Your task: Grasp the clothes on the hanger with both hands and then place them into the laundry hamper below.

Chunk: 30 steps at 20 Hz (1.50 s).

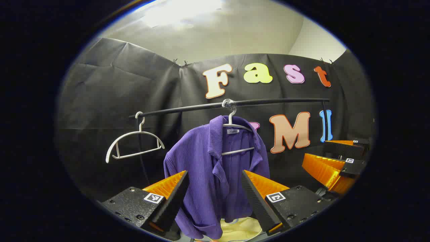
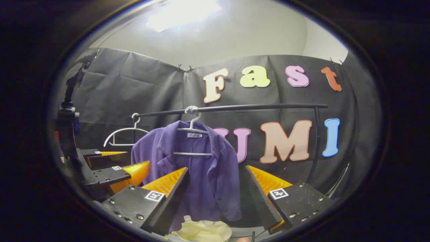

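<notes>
A purple ribbed shirt (image 1: 215, 174) with a collar hangs on a white hanger (image 1: 237, 129) hooked over a black horizontal rail (image 1: 235, 104) in front of the black cloth wall. In the left gripper view the left gripper (image 1: 215, 181) points straight at the shirt, its fingers (image 1: 174, 195) spread wide with the garment seen in the gap between them; they grip nothing and the shirt hangs beyond them. Below the shirt's hem a pale cream laundry hamper (image 1: 240, 228) shows at the bottom edge. A second, bare white hanger (image 1: 134, 144) hangs farther left on the same rail. At the right edge of this view the right gripper (image 1: 331, 161) appears, off to the side of the shirt.

In the right gripper view the right gripper (image 2: 216, 183) also faces the shirt (image 2: 198, 168), fingers (image 2: 258, 195) wide apart and holding nothing, the garment's lower right half framed between them. The hamper's (image 2: 205, 232) rim sits directly beneath the shirt. The left gripper (image 2: 124, 168) shows at the left, near the shirt's sleeve; whether it touches the cloth cannot be told
</notes>
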{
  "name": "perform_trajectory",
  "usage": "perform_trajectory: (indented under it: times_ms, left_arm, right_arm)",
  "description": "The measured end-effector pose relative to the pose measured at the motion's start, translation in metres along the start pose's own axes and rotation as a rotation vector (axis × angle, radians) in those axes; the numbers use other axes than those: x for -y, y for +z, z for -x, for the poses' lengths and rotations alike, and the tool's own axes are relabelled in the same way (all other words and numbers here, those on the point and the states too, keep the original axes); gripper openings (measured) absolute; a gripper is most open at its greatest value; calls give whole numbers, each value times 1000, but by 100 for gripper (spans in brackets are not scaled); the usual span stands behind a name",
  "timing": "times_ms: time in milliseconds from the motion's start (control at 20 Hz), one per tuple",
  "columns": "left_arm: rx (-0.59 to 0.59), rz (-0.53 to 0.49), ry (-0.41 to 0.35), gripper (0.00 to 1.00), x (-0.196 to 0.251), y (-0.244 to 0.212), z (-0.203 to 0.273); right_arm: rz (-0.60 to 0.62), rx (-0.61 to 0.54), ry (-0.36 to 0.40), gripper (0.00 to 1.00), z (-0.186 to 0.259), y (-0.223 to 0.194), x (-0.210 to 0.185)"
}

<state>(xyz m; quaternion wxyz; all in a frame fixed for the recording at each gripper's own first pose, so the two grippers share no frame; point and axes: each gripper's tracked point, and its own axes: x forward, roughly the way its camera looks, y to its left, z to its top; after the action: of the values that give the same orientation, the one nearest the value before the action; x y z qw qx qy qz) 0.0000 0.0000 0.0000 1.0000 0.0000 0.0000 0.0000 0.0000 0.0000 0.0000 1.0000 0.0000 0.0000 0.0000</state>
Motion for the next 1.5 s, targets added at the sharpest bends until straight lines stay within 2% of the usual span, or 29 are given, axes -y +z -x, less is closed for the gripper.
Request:
perform_trajectory:
  times_ms: [200, 250, 350, 400, 450, 650, 750, 800, 1000, 1050, 1100, 1350, 1400, 1500]
  left_arm:
    - [-1, -5, 7, 95, 3, 1, 2]
    - [-2, -7, 9, 95, 4, 1, 1]
    - [-7, -10, 13, 95, 5, -1, 2]
    - [-11, -11, 15, 95, 6, -3, 1]
    - [-16, -13, 18, 95, 6, -4, 0]
    - [-18, -16, 31, 95, 10, -6, -6]
    - [-23, -14, 46, 95, 9, -9, -14]
    - [-21, -13, 53, 95, 10, -10, -17]
    - [-35, -22, 96, 94, 7, -20, -37]
    - [-36, -19, 104, 94, 7, -22, -44]
    - [-35, -18, 114, 94, 7, -24, -50]
    - [-36, -30, 171, 94, -1, -36, -81]
    - [-41, -31, 185, 93, -4, -40, -86]
    - [-44, -33, 208, 92, -8, -46, -95]
  right_arm:
    - [7, 3, 5, 94, 1, 4, 6]
    - [12, 4, 6, 98, 3, 4, 5]
    - [21, 5, 11, 98, 3, 4, 6]
    - [25, 4, 13, 94, 2, 5, 7]
    - [29, 4, 13, 98, 5, 3, 8]
    - [46, 5, 14, 97, 6, 5, 14]
    - [49, 2, 14, 94, 6, 4, 17]
    - [50, 3, 14, 97, 6, 5, 19]
    - [56, 8, 11, 97, 3, 7, 26]
    - [57, 8, 9, 94, 4, 6, 28]
    - [59, 8, 5, 97, 3, 6, 31]
    - [78, 7, -23, 97, -1, 6, 44]
    - [81, 6, -29, 94, -2, 5, 47]
    - [87, 6, -39, 98, -6, 5, 52]
